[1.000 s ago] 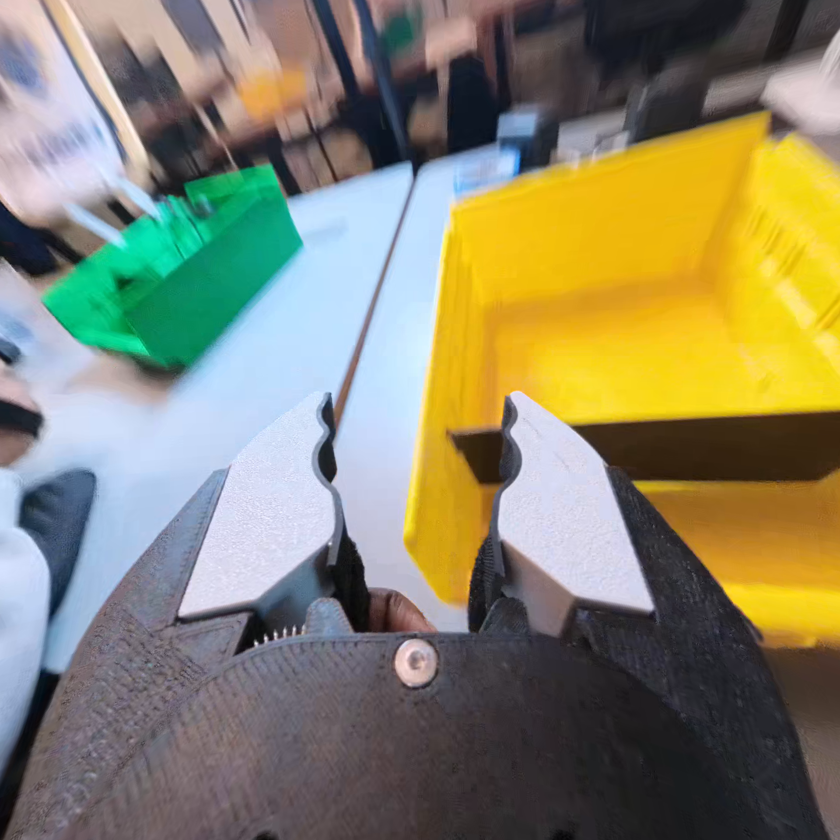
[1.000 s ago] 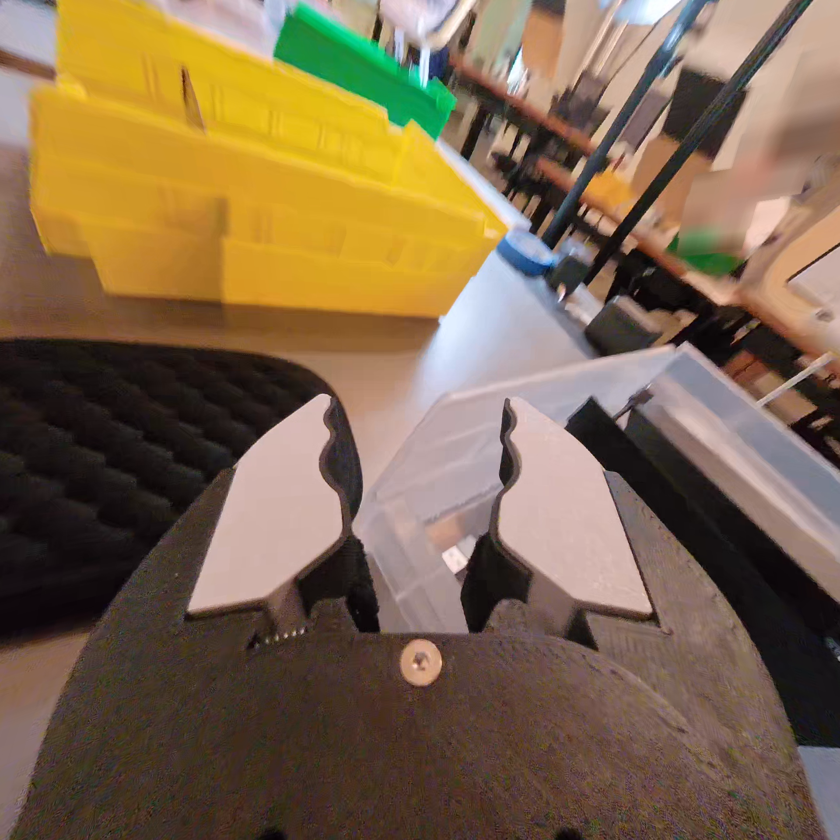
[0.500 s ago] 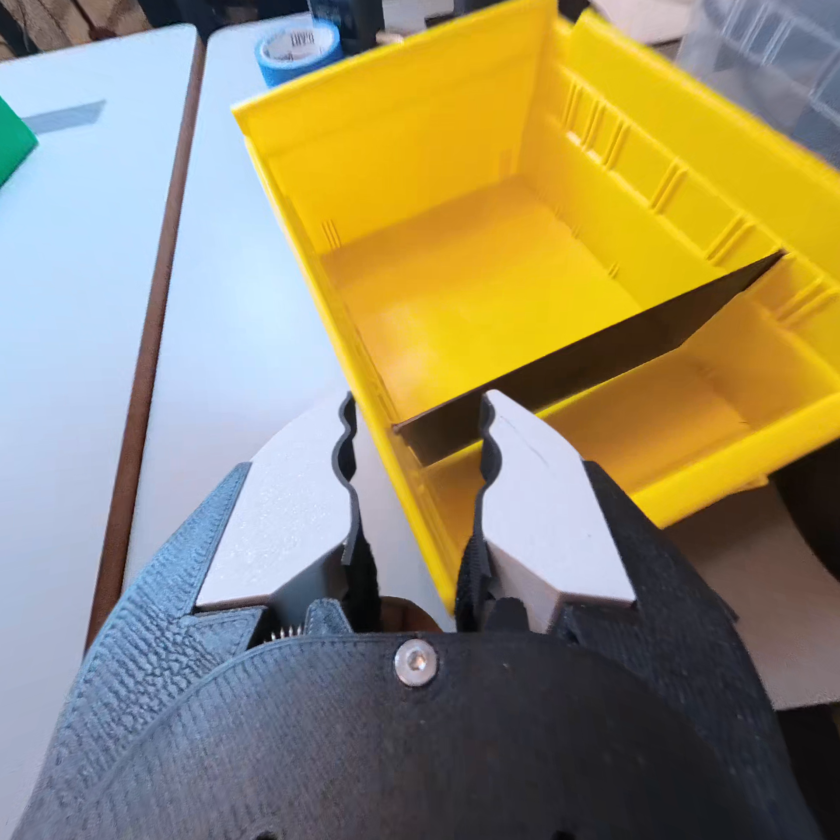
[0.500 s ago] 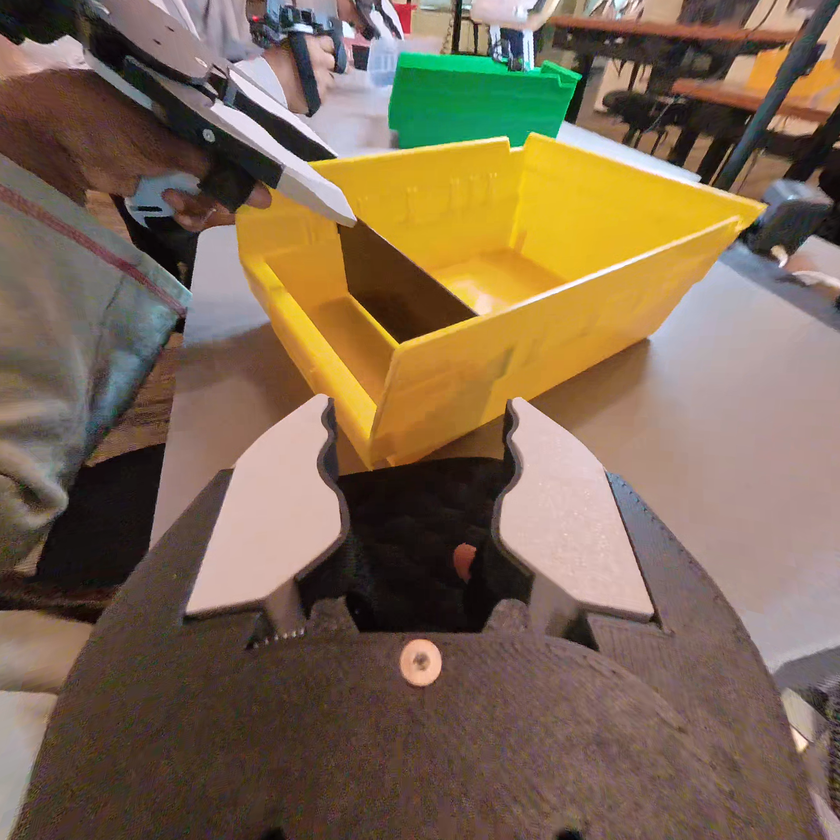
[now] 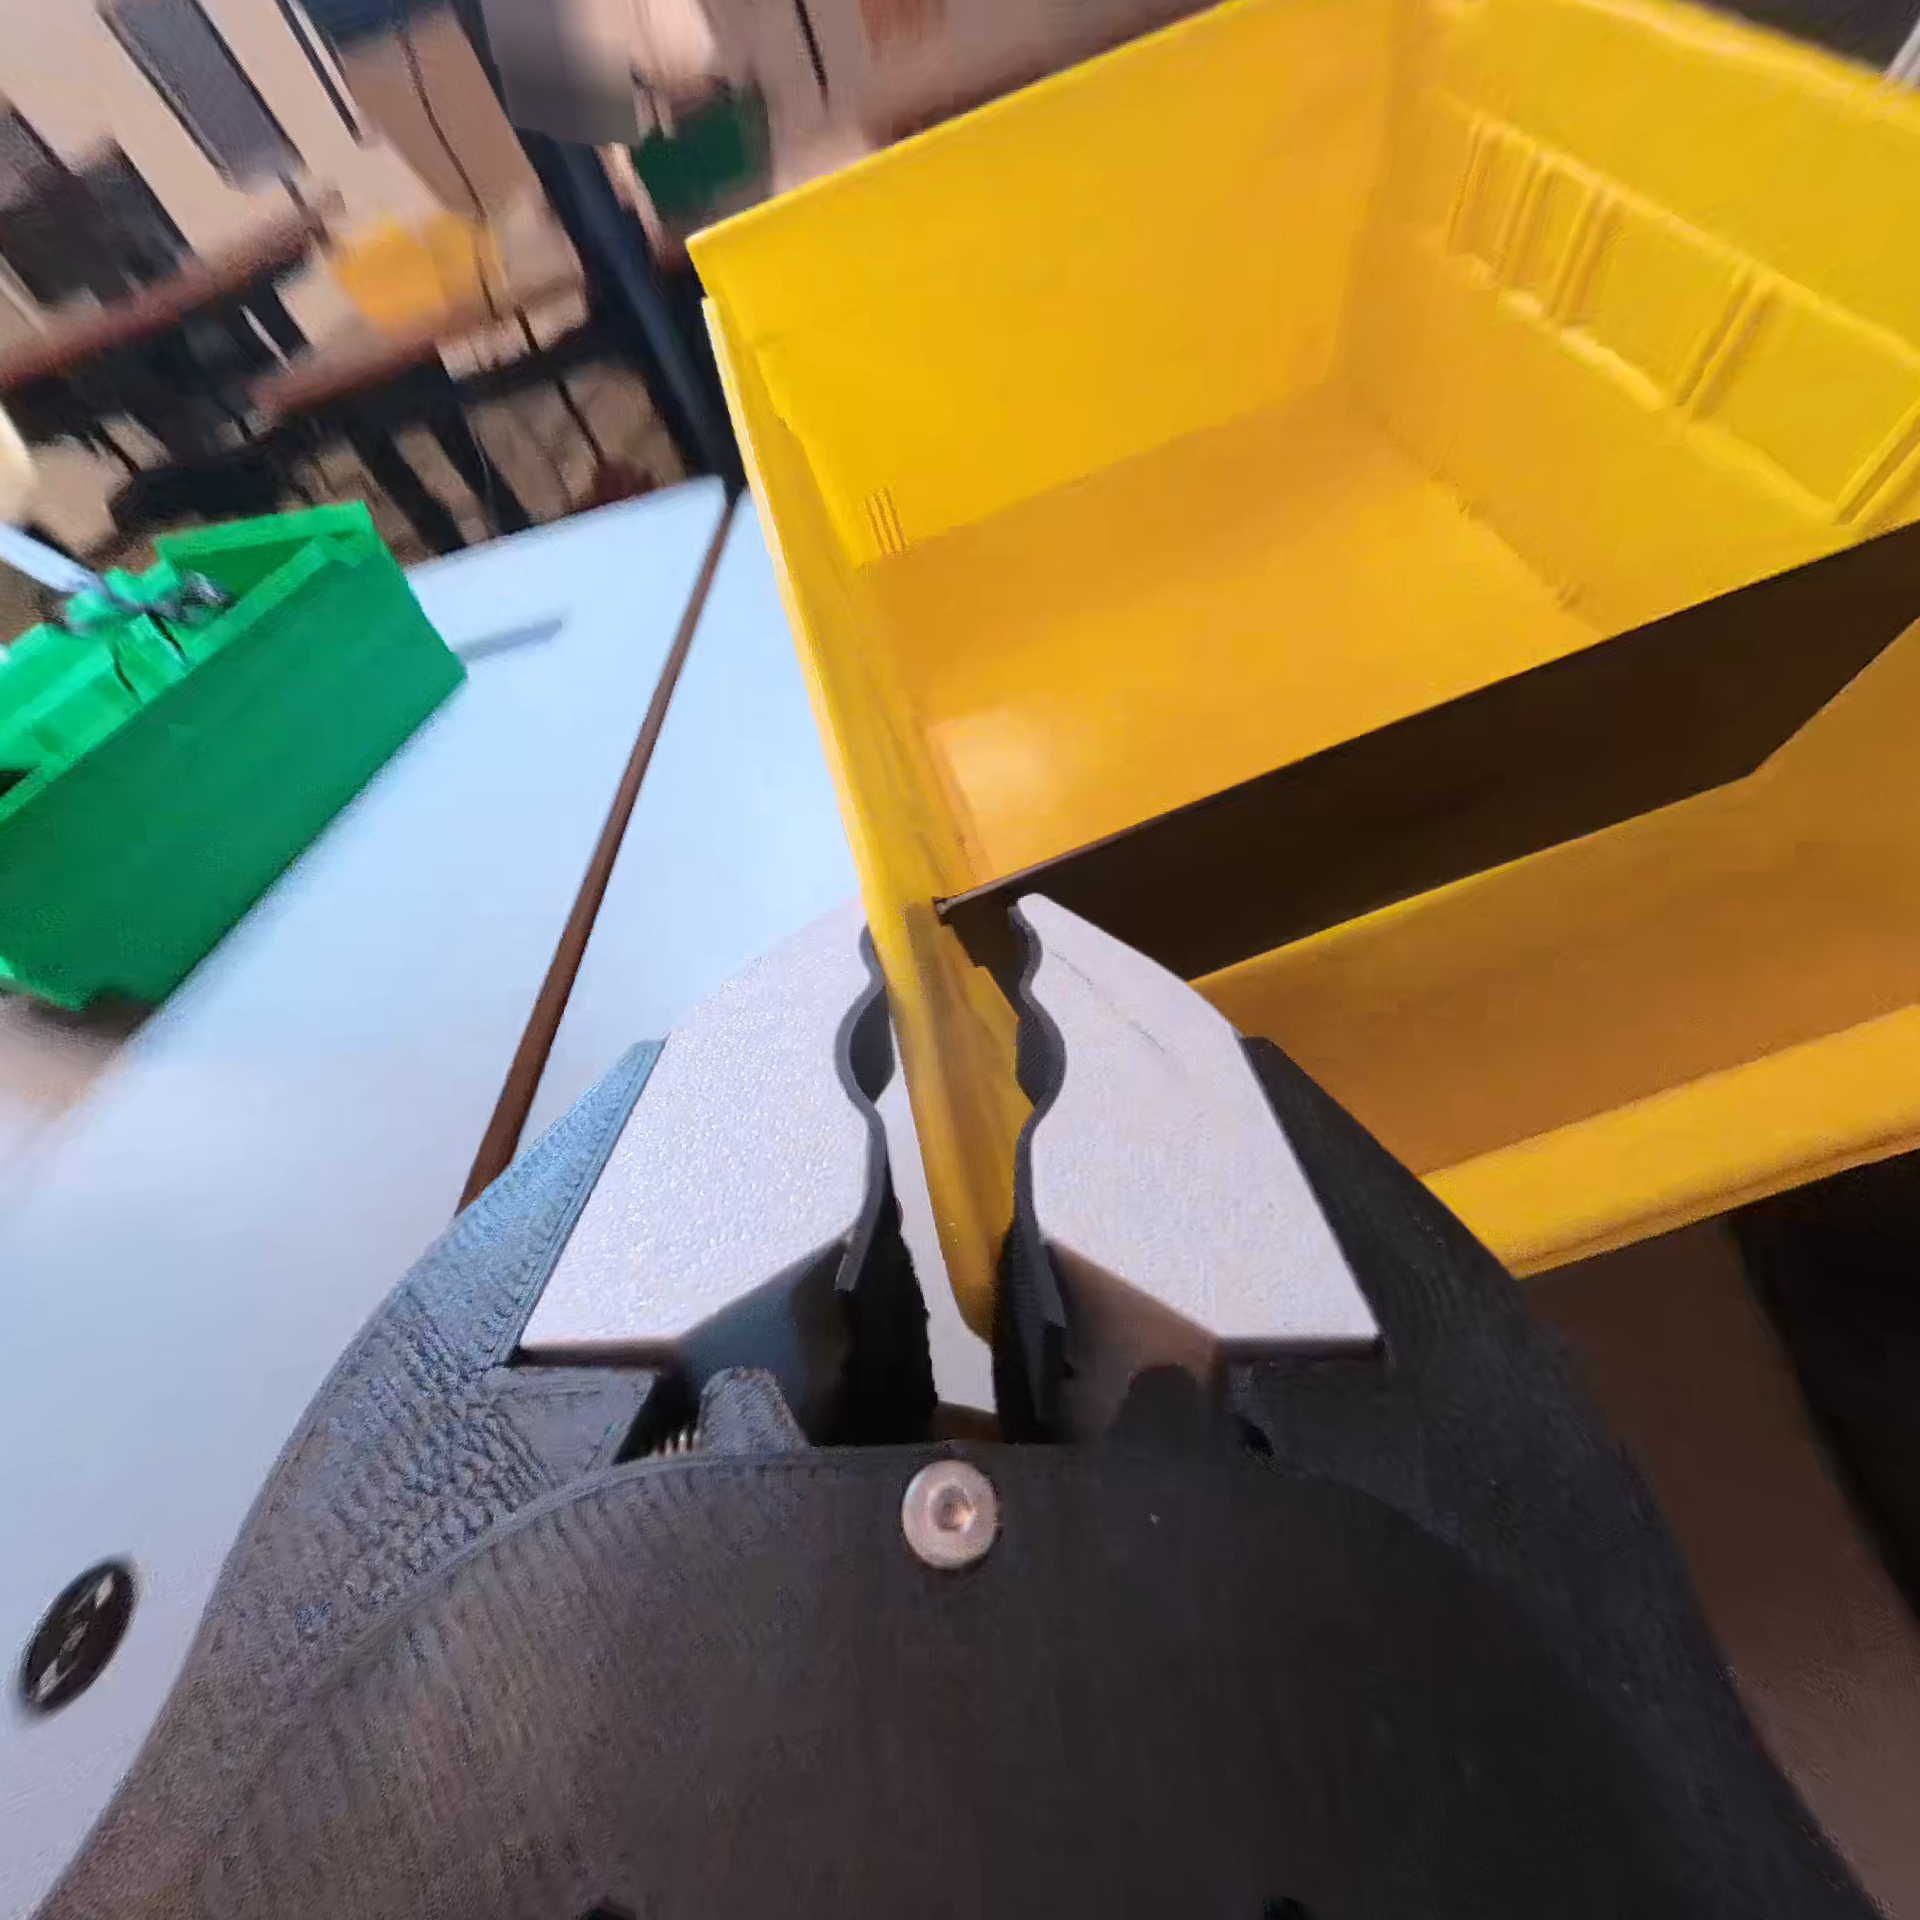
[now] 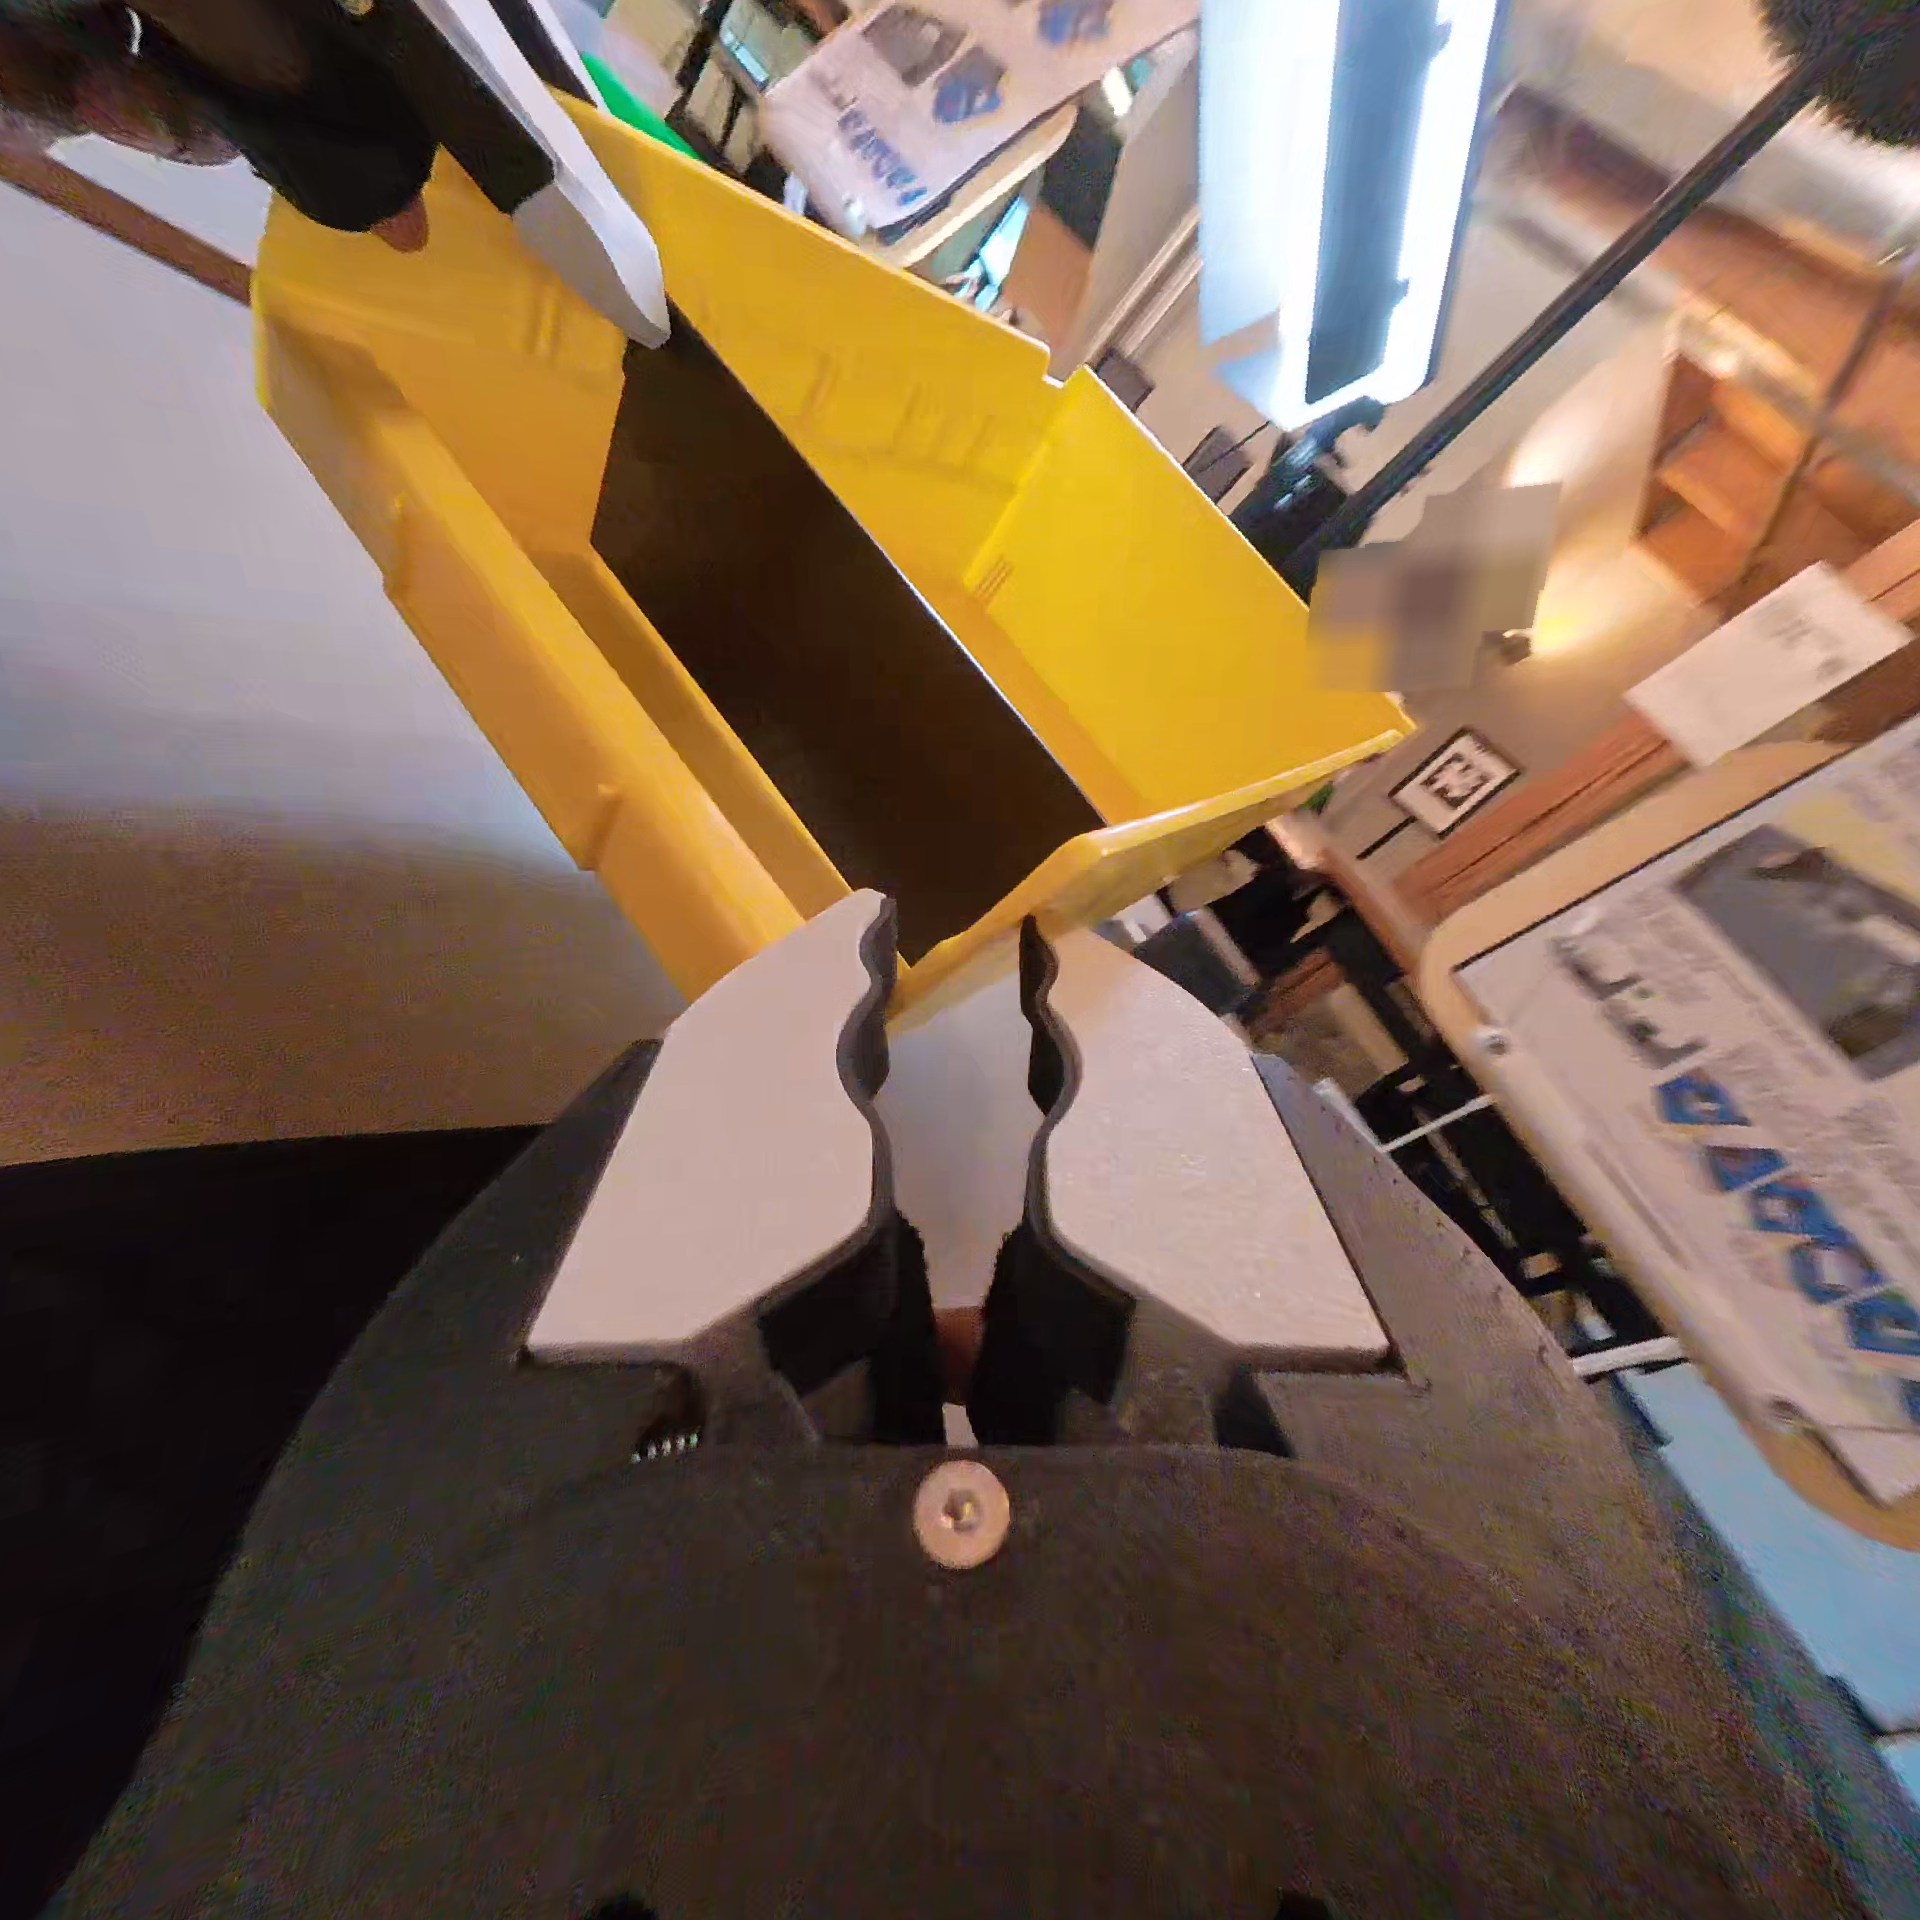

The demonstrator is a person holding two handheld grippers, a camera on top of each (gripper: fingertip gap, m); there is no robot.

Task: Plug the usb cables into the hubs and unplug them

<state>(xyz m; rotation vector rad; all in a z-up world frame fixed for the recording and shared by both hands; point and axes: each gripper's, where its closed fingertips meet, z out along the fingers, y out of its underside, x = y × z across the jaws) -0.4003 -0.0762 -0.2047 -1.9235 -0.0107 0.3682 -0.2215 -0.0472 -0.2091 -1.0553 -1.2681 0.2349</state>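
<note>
The left gripper [image 5: 948,935] was clamped on the near side wall of the yellow bin [image 5: 1226,582], one finger outside the wall and the other inside it, right where the black divider [image 5: 1455,800] met that wall. The right gripper [image 6: 956,935] gripped the opposite wall of the same bin, its fingers pinched on the rim beside the divider's other end.

The left wrist view looked down into the bin's larger compartment, behind the divider, and showed its bare yellow floor and ribbed far wall. To the left of the bin, it alone showed a pale table [image 5: 343,997] split by a dark seam, with a green bin [image 5: 197,769] standing well apart from the yellow one.

The right wrist view alone showed the bin tilted, with the divider [image 6: 831,665] running across it from wall to wall. At the bin's far wall, it caught the left gripper [image 6: 613,260] from outside, held by a gloved hand [image 6: 343,135]. Beyond the bin stood printed sheets [image 6: 1756,1091] on boards and a lit panel [image 6: 1340,187], both blurred. Below the bin lay a tan surface [image 6: 208,977] and a black mat [image 6: 187,1351].

No usb cables or hubs appeared in either view, so their place could not be told.
</note>
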